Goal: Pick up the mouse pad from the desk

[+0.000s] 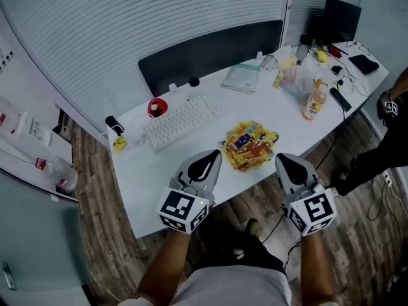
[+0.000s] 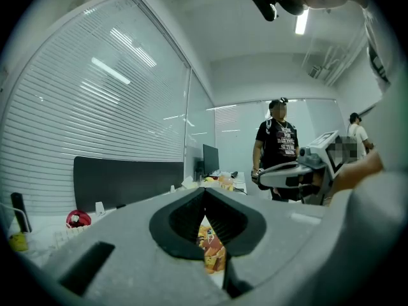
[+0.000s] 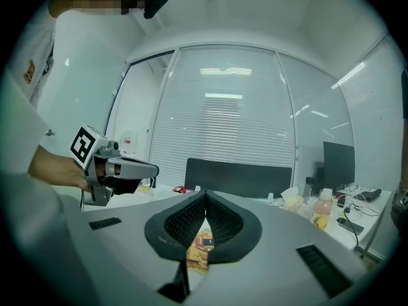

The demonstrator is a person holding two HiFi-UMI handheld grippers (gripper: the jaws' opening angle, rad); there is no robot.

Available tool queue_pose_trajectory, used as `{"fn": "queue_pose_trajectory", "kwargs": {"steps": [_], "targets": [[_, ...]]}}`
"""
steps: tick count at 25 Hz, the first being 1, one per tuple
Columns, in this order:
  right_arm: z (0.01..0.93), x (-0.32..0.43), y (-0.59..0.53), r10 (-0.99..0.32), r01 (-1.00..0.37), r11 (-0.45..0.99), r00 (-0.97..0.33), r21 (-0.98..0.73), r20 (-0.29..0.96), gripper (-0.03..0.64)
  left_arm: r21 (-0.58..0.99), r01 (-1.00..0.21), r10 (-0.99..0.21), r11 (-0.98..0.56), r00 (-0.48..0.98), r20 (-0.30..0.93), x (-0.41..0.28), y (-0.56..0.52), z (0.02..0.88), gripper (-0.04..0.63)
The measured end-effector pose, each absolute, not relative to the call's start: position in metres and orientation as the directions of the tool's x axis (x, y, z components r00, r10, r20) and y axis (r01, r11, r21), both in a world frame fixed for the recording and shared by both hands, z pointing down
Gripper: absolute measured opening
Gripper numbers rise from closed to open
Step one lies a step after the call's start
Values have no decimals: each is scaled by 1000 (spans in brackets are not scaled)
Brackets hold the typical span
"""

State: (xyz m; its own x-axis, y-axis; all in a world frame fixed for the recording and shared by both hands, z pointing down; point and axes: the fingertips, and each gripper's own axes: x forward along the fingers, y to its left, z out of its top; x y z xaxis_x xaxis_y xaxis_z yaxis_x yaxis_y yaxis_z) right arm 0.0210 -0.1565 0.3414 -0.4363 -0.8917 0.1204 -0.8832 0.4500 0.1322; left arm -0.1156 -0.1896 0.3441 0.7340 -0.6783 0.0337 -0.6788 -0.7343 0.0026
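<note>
The mouse pad (image 1: 250, 145), printed in yellow and orange, lies crumpled on the white desk (image 1: 159, 177) near its front edge. Both grippers hover side by side over that edge, short of the pad and pointing across the desk. My left gripper (image 1: 213, 157) is shut and holds nothing; the pad lies just to its right. My right gripper (image 1: 284, 162) is shut and empty too, with the pad to its left. In the left gripper view the pad (image 2: 213, 248) shows through the gap under the closed jaws, and likewise the pad (image 3: 200, 245) in the right gripper view.
A white keyboard (image 1: 182, 120) and a red mouse (image 1: 157, 107) lie left of the pad. A dark panel (image 1: 210, 53) stands along the desk's back. Bottles (image 1: 312, 101), a clear pouch (image 1: 242, 78) and a monitor (image 1: 341, 18) crowd the right end. A person (image 2: 275, 145) stands beyond the desk.
</note>
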Motion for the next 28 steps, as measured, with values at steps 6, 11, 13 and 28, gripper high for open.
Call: {"fn": "queue_pose_trajectory", "kwargs": {"steps": [6, 11, 13, 28], "targets": [[342, 37, -180, -881, -872, 471, -459, 132, 112, 12, 4, -710, -708, -705, 703, 63, -110, -209, 349, 15], [350, 57, -203, -872, -862, 488, -474, 140, 121, 12, 8, -733, -730, -680, 678, 93, -95, -228, 359, 15], [353, 67, -214, -869, -857, 494, -479, 147, 127, 12, 10, -743, -737, -670, 667, 109, -87, -238, 365, 15], [406, 103, -273, -787, -793, 598, -550, 121, 280, 12, 51, -830, -782, -556, 542, 307, -66, -288, 428, 17]]}}
